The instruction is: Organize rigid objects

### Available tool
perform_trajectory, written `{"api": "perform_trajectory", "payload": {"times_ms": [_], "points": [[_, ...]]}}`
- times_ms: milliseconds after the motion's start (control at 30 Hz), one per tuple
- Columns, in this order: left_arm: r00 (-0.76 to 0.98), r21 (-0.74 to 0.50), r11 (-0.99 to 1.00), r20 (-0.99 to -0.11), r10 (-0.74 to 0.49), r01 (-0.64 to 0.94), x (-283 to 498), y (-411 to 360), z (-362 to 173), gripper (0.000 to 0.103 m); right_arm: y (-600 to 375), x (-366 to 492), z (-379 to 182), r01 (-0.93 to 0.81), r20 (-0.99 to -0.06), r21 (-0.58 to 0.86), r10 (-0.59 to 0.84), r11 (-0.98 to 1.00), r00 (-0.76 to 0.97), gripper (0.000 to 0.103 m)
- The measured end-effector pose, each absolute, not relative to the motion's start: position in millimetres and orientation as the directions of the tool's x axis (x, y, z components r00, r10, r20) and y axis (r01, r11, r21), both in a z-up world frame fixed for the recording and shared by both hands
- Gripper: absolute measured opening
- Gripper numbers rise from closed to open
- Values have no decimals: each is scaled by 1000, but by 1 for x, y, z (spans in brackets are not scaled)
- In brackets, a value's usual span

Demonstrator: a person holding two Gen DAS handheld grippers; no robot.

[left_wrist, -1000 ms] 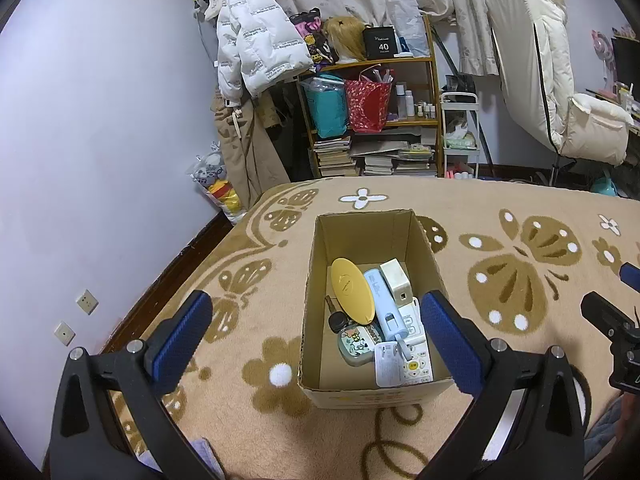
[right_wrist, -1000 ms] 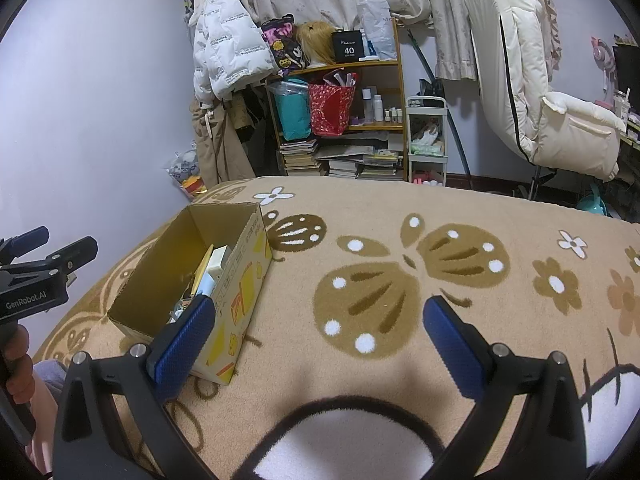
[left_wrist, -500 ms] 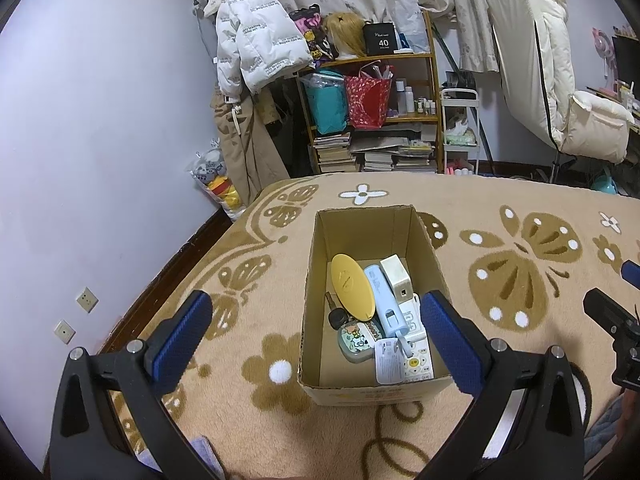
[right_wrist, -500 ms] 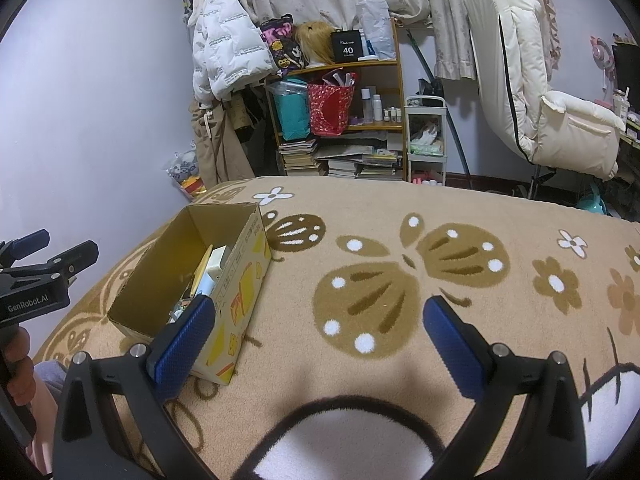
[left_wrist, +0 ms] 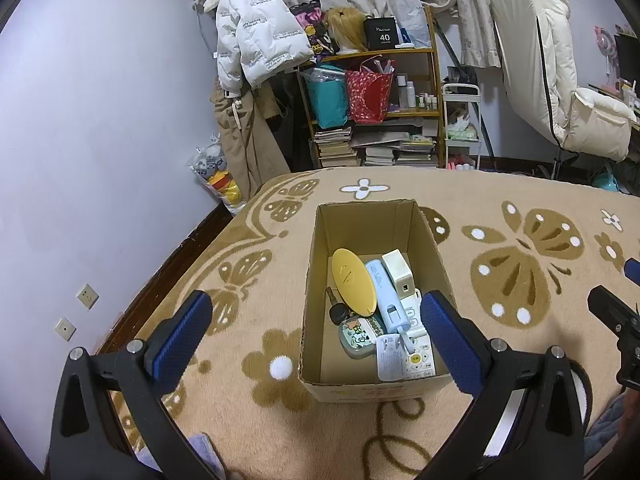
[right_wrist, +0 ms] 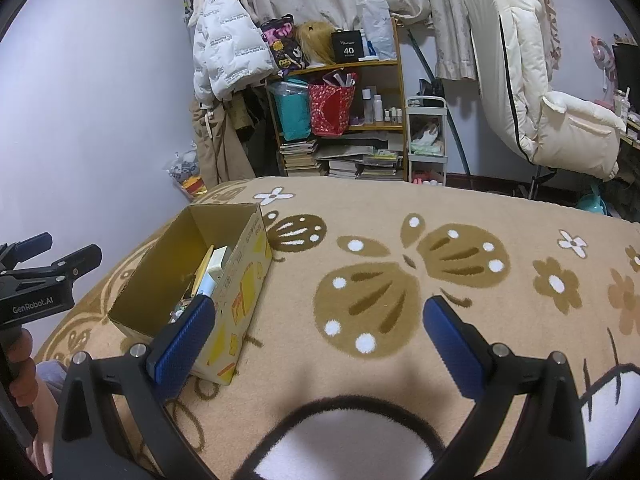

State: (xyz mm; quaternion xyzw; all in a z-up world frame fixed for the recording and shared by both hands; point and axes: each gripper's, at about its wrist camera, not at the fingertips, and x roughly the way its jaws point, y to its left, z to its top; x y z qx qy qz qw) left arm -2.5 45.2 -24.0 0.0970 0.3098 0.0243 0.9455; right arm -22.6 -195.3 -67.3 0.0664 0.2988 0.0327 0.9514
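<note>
An open cardboard box (left_wrist: 362, 219) (right_wrist: 248, 264) sits on the patterned blanket. Inside lie a yellow oval lid (left_wrist: 353, 281), a pale blue tube-shaped device (left_wrist: 386, 296), a cream square charger (left_wrist: 397, 271), a black car key (left_wrist: 337, 311), a small cartoon tin (left_wrist: 357, 336) and a white packet (left_wrist: 404, 360). My left gripper (left_wrist: 316, 332) hovers open above the box's near end, nothing between its fingers. My right gripper (right_wrist: 318, 340) is open over bare blanket, right of the box, and holds nothing.
The tan butterfly blanket (right_wrist: 400, 280) spreads wide to the right. Behind stand a cluttered shelf (left_wrist: 372, 92), a hanging white jacket (left_wrist: 256, 36), a small white cart (left_wrist: 460, 128) and a cream chair (right_wrist: 540, 100). A hand (right_wrist: 22, 368) holds the left gripper's handle.
The left gripper has drifted slightly, so the box sits a touch higher in its view. The right gripper has barely moved. Both stay open.
</note>
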Motion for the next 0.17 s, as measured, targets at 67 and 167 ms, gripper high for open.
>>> {"api": "perform_trajectory", "payload": {"times_ms": [67,167], "points": [[807,202,979,-581,110,11,-2,45,-24,103,-196,-23,-67,-26,-565,149,107,988,818,103],[803,204,979,-584,115,8,-2,44,-26,103,-197,-23,-67,-25,-563,146,104,989,820,103]]}}
